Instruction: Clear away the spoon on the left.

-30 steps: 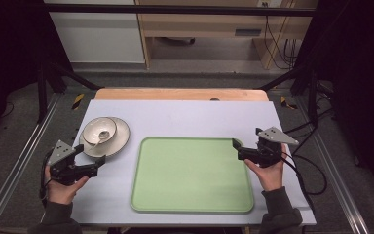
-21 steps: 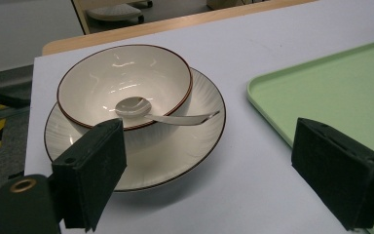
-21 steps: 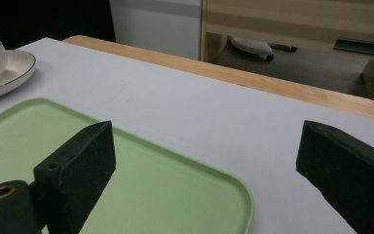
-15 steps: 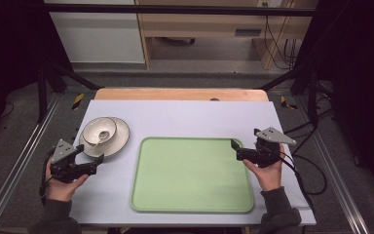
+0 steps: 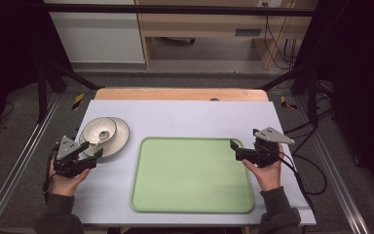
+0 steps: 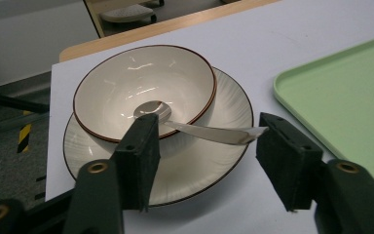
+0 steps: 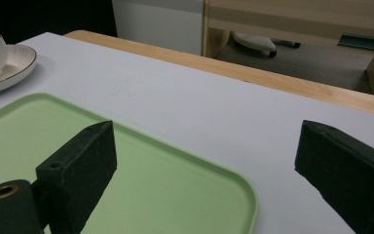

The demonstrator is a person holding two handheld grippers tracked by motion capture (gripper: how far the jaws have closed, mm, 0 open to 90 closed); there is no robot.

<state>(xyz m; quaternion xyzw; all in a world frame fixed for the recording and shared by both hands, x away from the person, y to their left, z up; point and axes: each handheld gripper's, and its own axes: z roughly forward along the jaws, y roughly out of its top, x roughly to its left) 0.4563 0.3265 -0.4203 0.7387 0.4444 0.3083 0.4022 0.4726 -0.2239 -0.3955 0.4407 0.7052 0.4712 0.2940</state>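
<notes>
A cream bowl (image 6: 146, 83) with a brown rim stands on a matching plate (image 6: 195, 165) at the table's left; the bowl (image 5: 99, 130) and plate (image 5: 119, 139) also appear from above. A metal spoon (image 6: 209, 132) rests in the bowl, its handle sticking out over the rim. My left gripper (image 6: 207, 124) (image 5: 92, 149) is at the plate's near edge. Its jaws have just been closing and stand either side of the spoon handle, with the pads off it. My right gripper (image 5: 235, 149) (image 7: 207, 131) is open and empty over the right edge of the green tray (image 7: 151, 180).
The green tray (image 5: 192, 175) lies flat and bare in the middle of the white table (image 5: 185, 117). A wooden strip (image 5: 175, 94) runs along the far edge. Black frame posts and cables stand around the table on the grey floor.
The left gripper has edged slightly toward the plate and its jaws look narrower. The right hand has kept still.
</notes>
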